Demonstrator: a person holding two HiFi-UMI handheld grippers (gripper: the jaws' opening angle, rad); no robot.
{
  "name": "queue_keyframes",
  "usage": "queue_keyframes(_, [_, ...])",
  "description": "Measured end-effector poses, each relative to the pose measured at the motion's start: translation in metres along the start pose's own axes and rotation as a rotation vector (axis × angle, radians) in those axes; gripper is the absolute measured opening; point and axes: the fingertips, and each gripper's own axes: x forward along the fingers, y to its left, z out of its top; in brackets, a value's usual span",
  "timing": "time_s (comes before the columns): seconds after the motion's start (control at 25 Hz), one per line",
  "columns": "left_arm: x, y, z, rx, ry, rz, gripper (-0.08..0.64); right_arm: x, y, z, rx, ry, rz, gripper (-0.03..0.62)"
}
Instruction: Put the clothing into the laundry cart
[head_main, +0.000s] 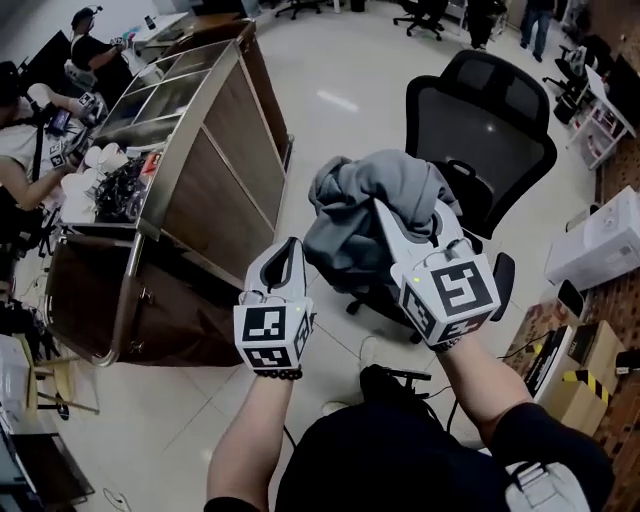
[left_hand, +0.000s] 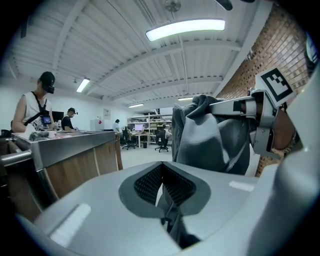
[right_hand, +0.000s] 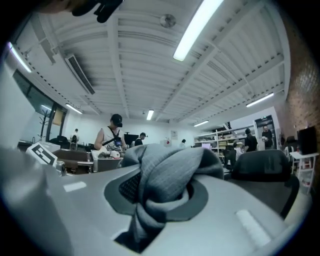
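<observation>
A bundled grey garment (head_main: 352, 215) hangs in the air in front of me, pinched between the jaws of my right gripper (head_main: 412, 218), which is shut on it. In the right gripper view the cloth (right_hand: 170, 162) bulges out between the pads and covers them. My left gripper (head_main: 291, 245) stands upright just left of the bundle, apart from it, jaws shut and empty. From the left gripper view its pads (left_hand: 150, 182) meet, with the garment (left_hand: 205, 140) hanging beyond them to the right. A wood-panelled, steel-rimmed cart (head_main: 215, 150) stands to the left.
A black office chair (head_main: 480, 120) stands right behind the garment. People (head_main: 25, 150) work at the cart's far left side, where several small items lie. White boxes (head_main: 600, 245) and cartons sit on the floor at the right. Pale tiled floor (head_main: 340, 70) stretches ahead.
</observation>
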Motion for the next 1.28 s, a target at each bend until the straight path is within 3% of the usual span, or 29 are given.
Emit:
queue_keyframes(0.28, [-0.115,0.028,0.03,0.013,-0.022,0.157,0.003,-0.025,0.1,0.066,-0.003,-0.078,0.166,0.089])
queue_keyframes(0.72, [-0.286,0.093,0.057,0.027,-0.056,0.396,0.003,-0.034,0.269,0.105,0.013,-0.116,0.411,0.088])
queue_keyframes(0.96, [-0.387,0.107,0.111,0.031,-0.067,0.494,0.003,-0.05,0.357,0.176,0.012,-0.135,0.512,0.089])
queue_keyframes(1.28, [-0.451,0.129,0.099,0.041,-0.099,0.6,0.003,-0.04,0.431,0.178,-0.005,-0.146,0.619,0.089])
